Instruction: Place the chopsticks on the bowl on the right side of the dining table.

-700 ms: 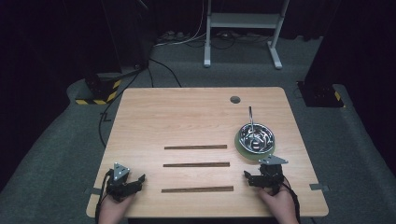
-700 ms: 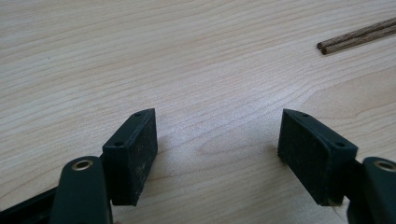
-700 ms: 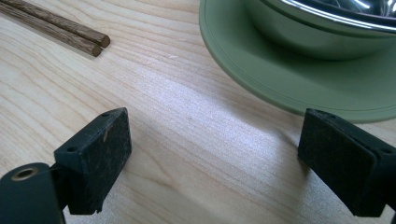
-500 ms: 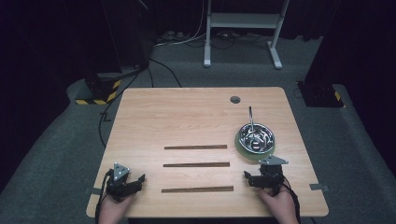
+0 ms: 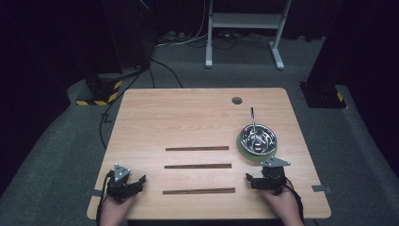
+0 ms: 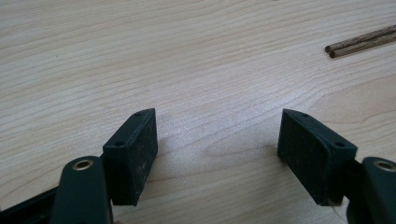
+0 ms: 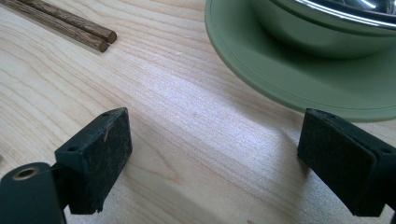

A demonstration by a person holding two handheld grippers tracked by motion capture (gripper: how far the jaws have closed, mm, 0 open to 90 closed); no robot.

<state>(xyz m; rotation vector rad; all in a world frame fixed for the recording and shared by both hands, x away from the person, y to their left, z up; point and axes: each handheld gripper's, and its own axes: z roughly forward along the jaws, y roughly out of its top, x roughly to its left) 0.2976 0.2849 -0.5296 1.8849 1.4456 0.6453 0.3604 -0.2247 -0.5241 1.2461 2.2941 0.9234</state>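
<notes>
A light wooden table [image 5: 188, 117] is seen from above on a grey carpeted floor [image 5: 56, 155], with a white metal stand [image 5: 242, 21] well behind it. A small round hole [image 5: 236, 100] is set near the far edge of the tabletop.

Three pairs of dark wooden chopsticks are laid across the middle of the table, parallel to one another and well apart: a far pair [image 5: 196, 148], a middle pair [image 5: 197, 165] and a near pair [image 5: 198, 190]. To their right, a green plate [image 5: 244, 151] is placed, and on it a steel bowl [image 5: 258, 137] is set; a thin metal handle [image 5: 252, 117] rises from the bowl, though what lies inside is perhaps cutlery and cannot be made out.

The left gripper [image 5: 123, 184] is held low at the near left corner, just left of the near pair, touching none of the chopsticks. In the left gripper view its jaws are spread wide over bare wood with nothing between them, and chopstick ends [image 6: 359, 43] are seen well ahead at the upper right.

The right gripper [image 5: 263, 181] is held at the near right, just in front of the plate. In its own view the jaws are likewise parted and grasp nothing; the plate rim [image 7: 261, 81] lies just beyond the right-hand jaw, and chopstick tips [image 7: 70, 25] are seen at the upper left
</notes>
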